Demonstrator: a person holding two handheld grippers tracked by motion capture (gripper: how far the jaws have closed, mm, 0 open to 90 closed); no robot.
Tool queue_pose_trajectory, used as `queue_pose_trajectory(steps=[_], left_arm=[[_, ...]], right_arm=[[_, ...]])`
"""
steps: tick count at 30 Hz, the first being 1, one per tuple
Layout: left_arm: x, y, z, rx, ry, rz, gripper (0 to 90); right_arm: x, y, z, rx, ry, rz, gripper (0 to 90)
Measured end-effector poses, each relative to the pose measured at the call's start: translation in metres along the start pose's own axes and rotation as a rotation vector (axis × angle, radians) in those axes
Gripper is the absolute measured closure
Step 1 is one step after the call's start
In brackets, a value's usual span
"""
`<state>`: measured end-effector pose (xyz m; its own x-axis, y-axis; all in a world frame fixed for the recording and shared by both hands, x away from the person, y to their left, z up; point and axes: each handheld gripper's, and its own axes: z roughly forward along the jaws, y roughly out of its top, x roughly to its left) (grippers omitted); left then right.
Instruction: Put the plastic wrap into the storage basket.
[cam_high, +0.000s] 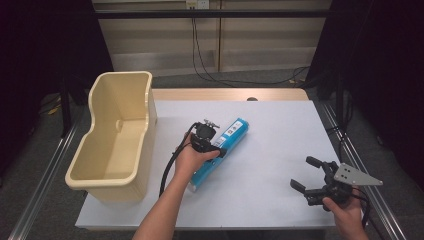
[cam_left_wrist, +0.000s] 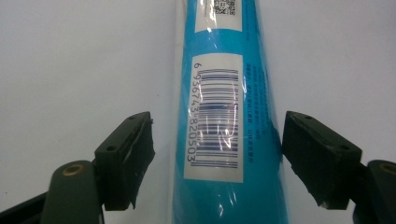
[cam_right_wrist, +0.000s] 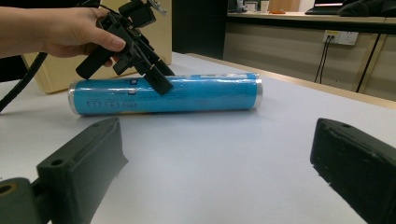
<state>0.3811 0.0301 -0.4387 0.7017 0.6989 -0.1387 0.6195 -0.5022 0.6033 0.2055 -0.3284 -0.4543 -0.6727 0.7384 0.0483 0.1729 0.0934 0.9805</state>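
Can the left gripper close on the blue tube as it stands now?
Probably yes: the left gripper is open with a jaw on each side of the blue tube, and nothing lies between them.

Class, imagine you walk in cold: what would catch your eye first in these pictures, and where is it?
The bright blue tube lying aslant mid-table stands out at once. The left gripper sits over it, open, a jaw on either side of the barcode label. Next comes the big cream bin at the table's left edge, then the right gripper, open and apart at the near right.
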Motion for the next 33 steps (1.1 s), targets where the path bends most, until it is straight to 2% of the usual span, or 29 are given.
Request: queue_pose_trajectory(steps=[3, 6, 12, 14, 16, 23, 27, 33], left_arm=[[0.0, -0.001, 0.0, 0.008, -0.001, -0.004, 27.1], [-0.002, -0.002, 0.001, 0.032, 0.012, 0.023, 26.3], [-0.005, -0.003, 0.004, 0.084, 0.016, 0.038, 26.4], [-0.006, -0.004, 0.004, 0.09, -0.001, 0.029, 29.8], [-0.008, -0.004, 0.004, 0.089, 0.011, 0.04, 31.8], [-0.006, -0.013, -0.004, 0.087, 0.005, -0.018, 32.2], [-0.004, -0.031, -0.018, 0.082, -0.001, -0.054, 32.2], [0.003, -0.061, -0.043, 0.083, -0.018, -0.084, 32.2]], right_arm=[[0.0, 0.0, 0.0, 0.0, 0.0, 0.001, 2.2], [0.001, 0.0, 0.001, 0.002, 0.004, -0.001, 2.2], [0.002, 0.0, 0.001, 0.004, 0.007, -0.002, 2.2], [0.002, 0.0, 0.001, 0.004, 0.008, -0.002, 2.2], [0.002, 0.0, 0.001, 0.003, 0.008, -0.003, 2.2], [0.001, 0.0, 0.0, 0.003, 0.007, -0.001, 2.2], [0.0, -0.001, 0.0, 0.002, 0.006, 0.003, 2.2], [0.004, 0.0, 0.002, 0.007, 0.012, -0.002, 2.2]])
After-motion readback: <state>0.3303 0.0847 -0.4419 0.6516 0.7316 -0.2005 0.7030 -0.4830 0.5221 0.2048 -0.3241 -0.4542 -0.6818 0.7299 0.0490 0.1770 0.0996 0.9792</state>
